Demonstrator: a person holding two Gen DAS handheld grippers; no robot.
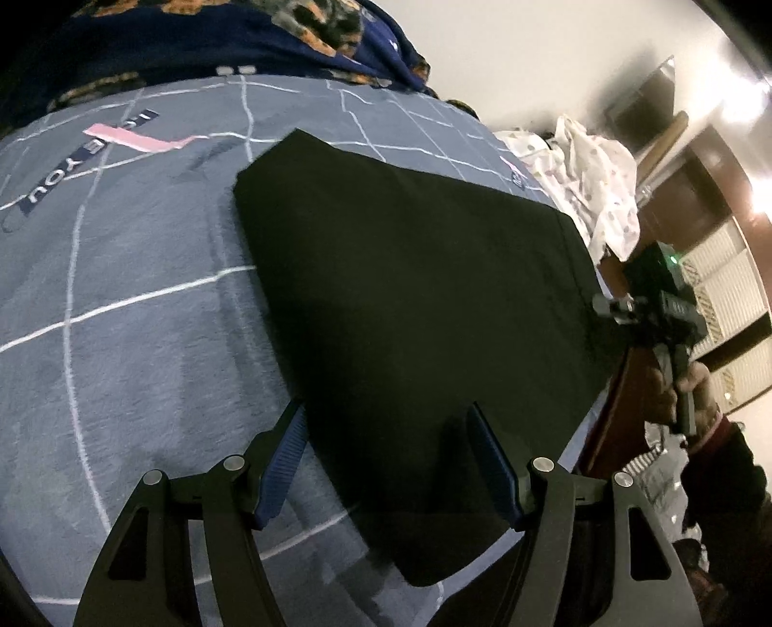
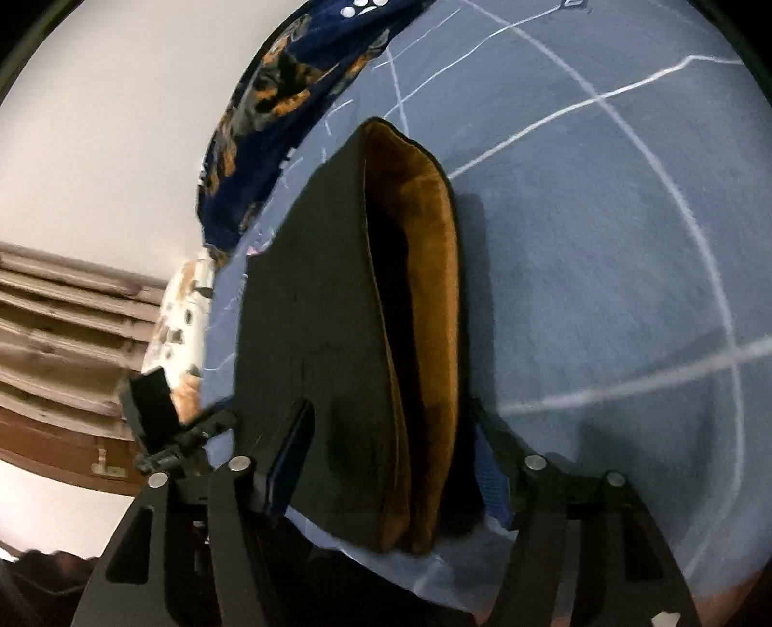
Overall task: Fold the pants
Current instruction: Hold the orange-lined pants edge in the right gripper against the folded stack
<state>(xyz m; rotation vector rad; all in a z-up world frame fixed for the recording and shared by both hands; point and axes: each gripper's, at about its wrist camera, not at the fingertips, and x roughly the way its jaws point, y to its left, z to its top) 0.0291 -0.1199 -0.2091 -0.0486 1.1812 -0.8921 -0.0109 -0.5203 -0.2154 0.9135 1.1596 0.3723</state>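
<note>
The black pants lie folded flat on the grey bedspread. My left gripper is open, its blue-padded fingers spread over the near corner of the fold, holding nothing. The right gripper shows in the left wrist view at the pants' right edge, held by a hand. In the right wrist view the pants show their open waistband with brown fleece lining. My right gripper is open, its fingers on either side of the waistband edge.
A dark blue patterned quilt lies bunched at the head of the bed. A white spotted cloth is heaped at the bed's far side. Wooden furniture stands beyond the bed edge.
</note>
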